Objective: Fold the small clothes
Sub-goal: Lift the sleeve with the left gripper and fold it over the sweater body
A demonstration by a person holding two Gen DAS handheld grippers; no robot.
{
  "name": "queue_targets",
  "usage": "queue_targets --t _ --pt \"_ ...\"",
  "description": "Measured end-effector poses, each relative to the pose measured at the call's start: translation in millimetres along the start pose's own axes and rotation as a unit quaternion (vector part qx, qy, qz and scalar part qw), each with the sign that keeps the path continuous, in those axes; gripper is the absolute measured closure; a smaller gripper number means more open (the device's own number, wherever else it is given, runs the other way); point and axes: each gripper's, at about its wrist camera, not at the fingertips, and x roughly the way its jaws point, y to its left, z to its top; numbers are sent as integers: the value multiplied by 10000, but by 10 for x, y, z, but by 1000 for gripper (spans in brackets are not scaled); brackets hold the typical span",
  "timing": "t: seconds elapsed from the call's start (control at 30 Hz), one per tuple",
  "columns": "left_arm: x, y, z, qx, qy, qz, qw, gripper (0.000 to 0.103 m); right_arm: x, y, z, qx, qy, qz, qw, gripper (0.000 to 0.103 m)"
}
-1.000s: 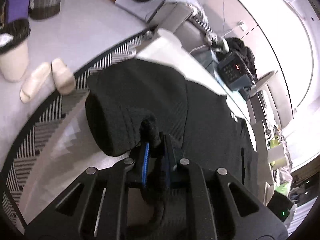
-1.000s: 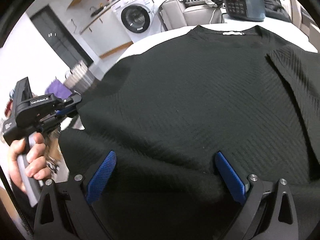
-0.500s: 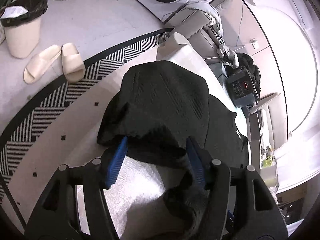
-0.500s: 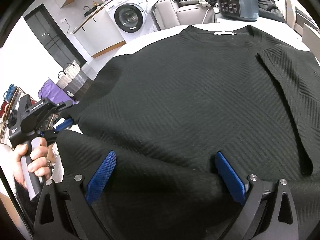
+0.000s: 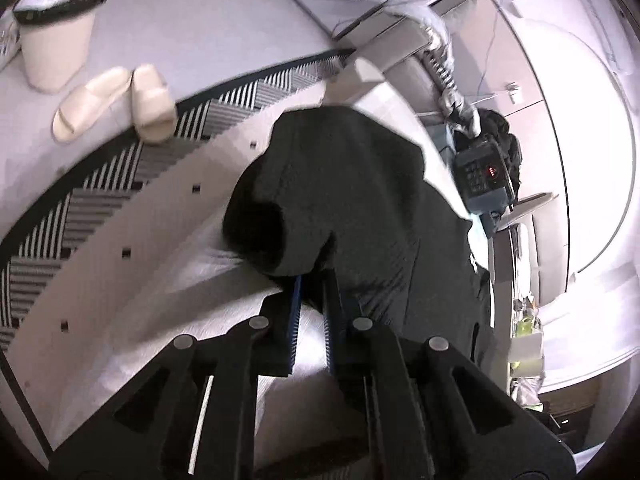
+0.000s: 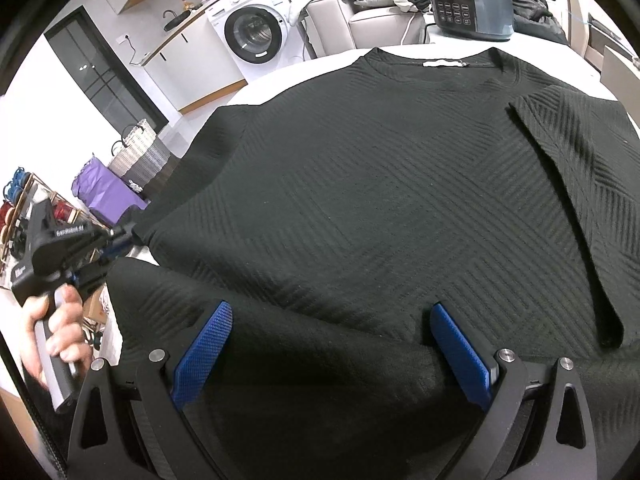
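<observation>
Lying flat on the white table, the black sweater has its collar at the far edge and its hem toward the right gripper, so its long axis runs away from that gripper. The right sleeve is already folded across the chest. The left sleeve lies at the table's left edge, directly ahead of the left gripper, which is the nearer tool for the coming fold. Its jaws have just been closing and now stand pressed nearly together, pinching the sleeve cuff between the blue pads. The right gripper's jaws stand spread wide, with a raised fold of the hem between them; pad contact cannot be confirmed. Motion blur softens the left wrist view, and the cuff edge itself is hidden between the pads.
</observation>
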Motion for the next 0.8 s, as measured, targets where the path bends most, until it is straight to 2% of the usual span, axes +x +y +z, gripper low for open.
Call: queue_targets --t 0.07,0.2,0.37,0.43,0.5,0.57,0.67,0.77,0.8 --pt "14 26 -18 -25 176 -80 9998 80 1 2 -1 -11 0 -7 10000 2" --pt "26 7 5 -144 128 -282 9994 49 -7 1 -10 -11 -3 -3 10000 2" --pt "73 -47 64 -331 77 -280 9990 47 -29 -2 -12 3 -20 5 10000 2" --pt "73 -29 68 -481 -11 -219 9986 53 -29 -7 -14 -2 -25 0 10000 2" --pt "96 7 73 -564 -59 57 9984 91 -25 0 -17 -9 -24 -6 10000 2" --pt "132 45 76 -544 -78 60 9985 96 -23 -2 -21 -12 -23 0 10000 2" --pt "100 -58 85 -214 -301 136 9992 98 -22 0 -28 -34 -16 3 10000 2" --pt "-35 -429 144 425 -698 36 9966 98 -29 -9 -39 -33 -32 1 10000 2" --pt "-101 -681 160 812 -860 -73 9930 98 -31 -16 -38 -24 -38 17 10000 2"
